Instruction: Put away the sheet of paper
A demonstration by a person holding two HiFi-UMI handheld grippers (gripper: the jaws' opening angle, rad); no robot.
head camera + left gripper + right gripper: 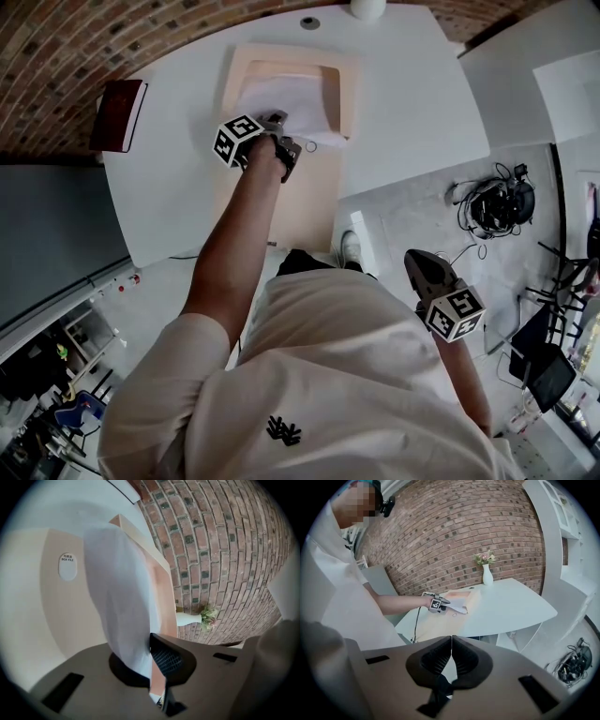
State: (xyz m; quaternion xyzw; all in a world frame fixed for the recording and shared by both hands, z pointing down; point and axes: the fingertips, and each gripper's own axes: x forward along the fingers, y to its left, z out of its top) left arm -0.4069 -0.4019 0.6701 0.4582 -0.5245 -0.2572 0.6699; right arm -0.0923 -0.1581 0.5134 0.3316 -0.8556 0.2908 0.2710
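**Paper pinched right over the box file**

Got the left gripper (279, 120) stretched out across the white worktop (403, 94), jaws clamped shut on the near edge of the sheet of paper (286, 105). Really clear in the left gripper view: squeezed flat between the two jaws, then curving up and away toward the open peach box file (246, 58). From the head view, lying mostly over the tray part of the file, with one corner poking out past the right-hand rim. Hard to say whether fully resting inside or just draped across the front edge.

Also spotted the file's lid (42, 620) folded out flat toward the person, with a small oval "BOX FILE" label (68, 566) just beside the sheet.

Right gripper (451, 660) held low by the person's right side, well apart from the worktop, with jaws pressed together and nothing between them.

Other bits around:
- dark red book (117, 114) at the left edge of the worktop
- white vase (487, 576) with flowers (208, 616) at the far edge, near the brick wall (454, 527)
- tangle of black cables (492, 202) on the floor (412, 211), off to the right
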